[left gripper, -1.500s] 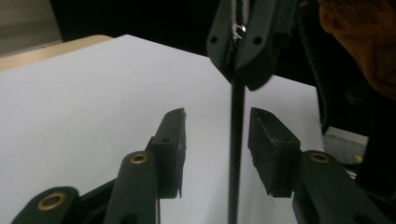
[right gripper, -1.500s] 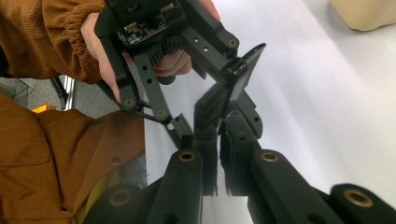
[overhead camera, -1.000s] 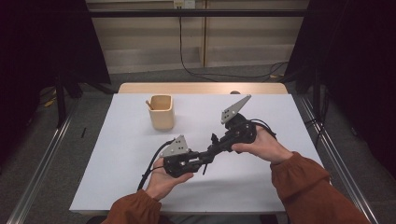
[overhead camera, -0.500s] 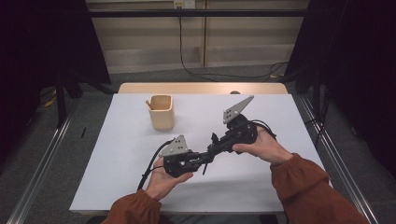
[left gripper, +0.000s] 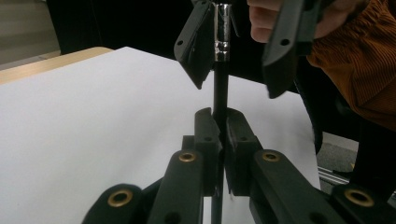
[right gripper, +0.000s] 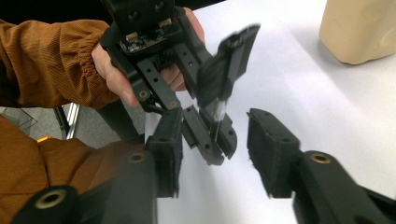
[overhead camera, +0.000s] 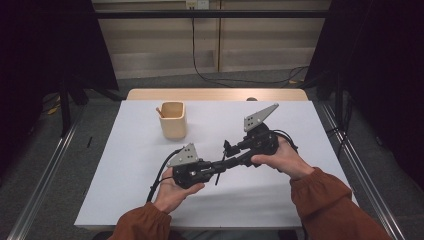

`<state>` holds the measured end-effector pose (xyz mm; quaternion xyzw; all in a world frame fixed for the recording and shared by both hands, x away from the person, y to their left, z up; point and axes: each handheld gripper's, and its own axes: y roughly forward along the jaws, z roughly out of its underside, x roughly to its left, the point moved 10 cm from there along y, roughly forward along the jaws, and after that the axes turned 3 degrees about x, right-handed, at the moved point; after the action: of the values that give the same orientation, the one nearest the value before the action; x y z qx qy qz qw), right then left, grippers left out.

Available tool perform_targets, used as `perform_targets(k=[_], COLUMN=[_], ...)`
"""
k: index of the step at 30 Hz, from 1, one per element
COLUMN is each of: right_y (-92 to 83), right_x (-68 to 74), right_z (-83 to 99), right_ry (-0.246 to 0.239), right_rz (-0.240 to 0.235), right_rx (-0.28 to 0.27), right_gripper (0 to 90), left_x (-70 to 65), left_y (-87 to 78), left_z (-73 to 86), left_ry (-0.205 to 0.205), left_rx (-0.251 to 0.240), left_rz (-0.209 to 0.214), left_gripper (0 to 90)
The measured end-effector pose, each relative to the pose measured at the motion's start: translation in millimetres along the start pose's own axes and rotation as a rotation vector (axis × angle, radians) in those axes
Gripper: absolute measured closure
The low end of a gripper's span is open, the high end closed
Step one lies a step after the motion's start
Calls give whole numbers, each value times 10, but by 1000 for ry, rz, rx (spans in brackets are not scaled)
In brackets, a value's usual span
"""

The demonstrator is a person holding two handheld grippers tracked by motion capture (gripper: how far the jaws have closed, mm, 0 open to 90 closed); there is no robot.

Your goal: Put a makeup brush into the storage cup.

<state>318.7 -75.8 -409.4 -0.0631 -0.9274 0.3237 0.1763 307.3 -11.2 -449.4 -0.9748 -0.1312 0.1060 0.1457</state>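
A white table [overhead camera: 125, 200] is seen from above, with a tan cup [overhead camera: 173, 120] set toward its far left; a small stick leans inside the cup. Nearer the person, the two grippers are held above the table, their tips brought together. The left gripper [left gripper: 219, 135] is held in the left hand [overhead camera: 172, 192], and its jaws are clamped tight on a thin black rod [left gripper: 220, 88] with a silver metal end [left gripper: 222, 32]. From the left gripper view the rod is seen rising out of those jaws, its silver end lying between the jaws of the right gripper [left gripper: 233, 51]. The right gripper is held in the right hand [overhead camera: 280, 160]; its jaws have just been opening and are now spread apart, the rod's end between them but not pressed by the pads.
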Motion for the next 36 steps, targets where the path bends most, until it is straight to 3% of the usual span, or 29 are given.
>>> perform_targets(k=[8, 17, 25, 29, 36], right_y=[-10, -96, -108, -123, -126], right_x=[-55, -89, -129, -136, -108], right_z=[0, -31, 32, 63, 140], right_ry=[13, 24, 48, 38, 40], right_rz=[48, 91, 128, 154, 153], right_rx=[-33, -130, -152, -177, -181], right_gripper=[330, 214, 41, 12, 10], left_x=[7, 43, 62, 80, 113], left_y=[-11, -47, -78, -106, -163], left_z=[1, -20, -31, -37, -50], left_ry=[1, -6, -10, -12, -17], left_rx=[2, -7, -13, -13, -19], left_rz=[-4, -16, -27, -37, -54], left_gripper=[855, 855, 854, 855, 855])
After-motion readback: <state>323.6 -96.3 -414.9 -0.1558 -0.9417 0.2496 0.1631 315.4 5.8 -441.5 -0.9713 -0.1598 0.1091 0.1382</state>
